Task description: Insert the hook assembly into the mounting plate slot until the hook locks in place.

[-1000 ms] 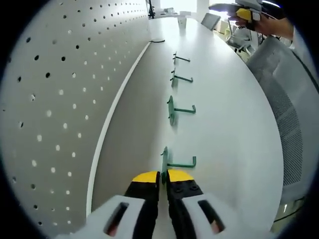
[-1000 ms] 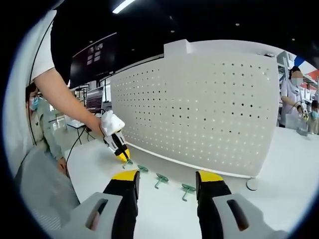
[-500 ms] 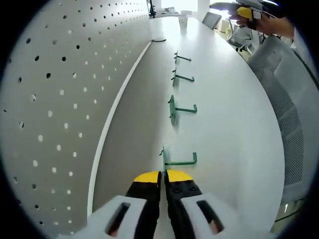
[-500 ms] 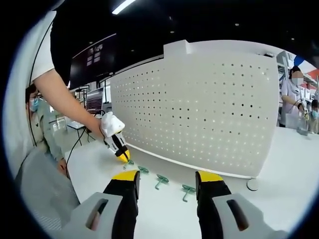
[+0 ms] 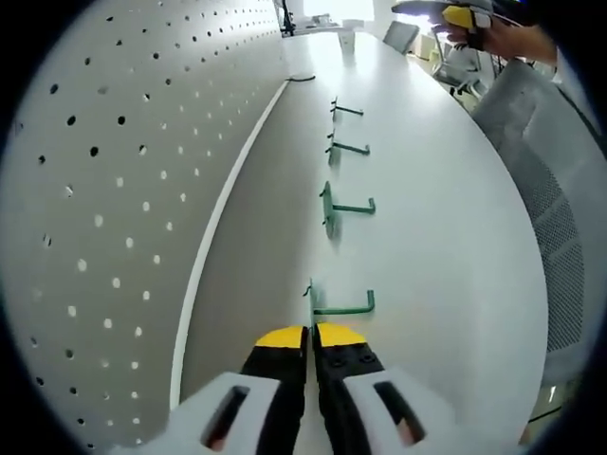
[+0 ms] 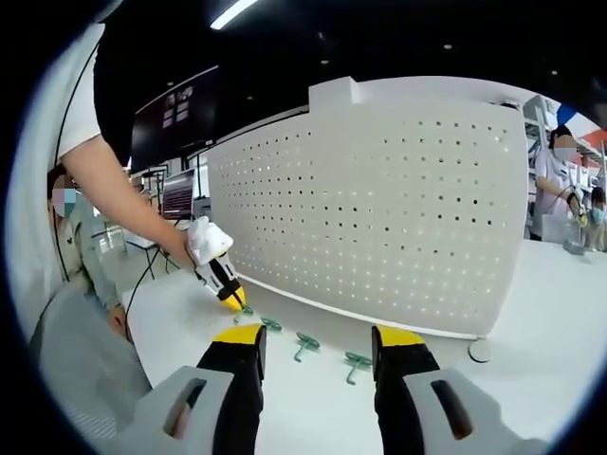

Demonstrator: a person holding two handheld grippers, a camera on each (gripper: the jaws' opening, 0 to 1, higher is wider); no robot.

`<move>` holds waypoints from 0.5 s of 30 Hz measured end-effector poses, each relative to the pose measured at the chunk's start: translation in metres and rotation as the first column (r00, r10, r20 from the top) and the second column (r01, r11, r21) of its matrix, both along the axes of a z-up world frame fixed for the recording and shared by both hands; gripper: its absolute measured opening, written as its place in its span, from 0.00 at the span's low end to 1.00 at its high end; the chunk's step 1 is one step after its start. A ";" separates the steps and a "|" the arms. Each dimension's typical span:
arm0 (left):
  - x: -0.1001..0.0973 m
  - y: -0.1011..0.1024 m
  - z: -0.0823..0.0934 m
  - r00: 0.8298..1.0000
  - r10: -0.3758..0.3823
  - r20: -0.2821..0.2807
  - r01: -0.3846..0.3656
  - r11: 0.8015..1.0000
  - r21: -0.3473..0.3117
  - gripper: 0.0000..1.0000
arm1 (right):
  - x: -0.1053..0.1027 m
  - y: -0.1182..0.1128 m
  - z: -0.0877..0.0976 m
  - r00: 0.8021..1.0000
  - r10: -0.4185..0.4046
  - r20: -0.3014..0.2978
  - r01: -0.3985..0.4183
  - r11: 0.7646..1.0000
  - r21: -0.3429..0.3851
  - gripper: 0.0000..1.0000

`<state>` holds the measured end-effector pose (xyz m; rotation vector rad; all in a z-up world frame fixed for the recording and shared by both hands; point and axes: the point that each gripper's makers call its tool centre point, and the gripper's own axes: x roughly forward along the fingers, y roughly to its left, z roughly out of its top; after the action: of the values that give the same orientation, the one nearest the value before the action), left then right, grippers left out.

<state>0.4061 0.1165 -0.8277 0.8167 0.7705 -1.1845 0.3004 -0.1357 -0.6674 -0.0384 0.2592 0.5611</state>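
Green hooks [image 5: 341, 207] lie in a row on the bench [image 5: 446, 237] beside the pegboard [image 5: 104, 190]; left gripper [image 5: 310, 334], jaws closed and empty, has backed slightly from the nearest hook [image 5: 340, 303]; right gripper [image 6: 313, 336] hovers open; no hook grasped yet.

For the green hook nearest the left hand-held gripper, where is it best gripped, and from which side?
Judging by its pose, grip the nearest green hook by its flat back plate, which stands on edge on the white table facing the pegboard. Its rod juts away from the board toward the open table, so come along the row from the near end, where the shut left hand-held gripper already sits, with the jaws straddling the thin plate.
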 end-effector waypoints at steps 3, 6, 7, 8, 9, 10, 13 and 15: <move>0.001 -0.001 0.004 1.000 0.009 0.020 -0.009 1.000 -0.018 0.02 | -0.001 0.000 -0.001 1.000 -0.002 -0.004 0.002 1.000 0.000 0.43; 0.000 0.000 0.005 1.000 0.016 0.019 -0.016 1.000 -0.018 0.02 | -0.002 -0.001 -0.001 1.000 -0.003 -0.004 0.003 1.000 0.001 0.43; 0.000 0.000 0.006 1.000 0.019 0.017 -0.019 1.000 -0.023 0.02 | -0.002 -0.001 -0.001 1.000 -0.004 -0.003 0.004 1.000 0.003 0.43; -0.001 0.000 0.008 1.000 0.027 0.013 -0.027 0.999 -0.033 0.02 | -0.001 -0.001 0.000 1.000 -0.006 -0.002 0.006 1.000 0.008 0.43; 0.000 0.000 0.009 0.999 0.032 0.018 -0.031 0.999 -0.040 0.02 | -0.001 -0.001 0.000 1.000 -0.007 -0.001 0.007 1.000 0.009 0.43; 0.001 0.000 0.010 0.999 0.037 0.028 -0.036 0.998 -0.051 0.02 | -0.001 -0.001 0.000 1.000 -0.006 -0.001 0.006 1.000 0.009 0.42; -0.001 0.000 0.012 0.998 0.050 0.023 -0.049 0.997 -0.064 0.02 | -0.001 0.000 0.001 1.000 -0.005 -0.001 0.005 1.000 0.015 0.42; -0.001 -0.001 0.013 0.998 0.053 0.024 -0.051 0.996 -0.069 0.02 | -0.001 0.000 0.000 1.000 -0.007 -0.002 0.007 1.000 0.020 0.42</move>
<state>0.4049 0.1157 -0.8150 0.7496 0.7221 -1.1458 0.2994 -0.1353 -0.6671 -0.0176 0.2559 0.5568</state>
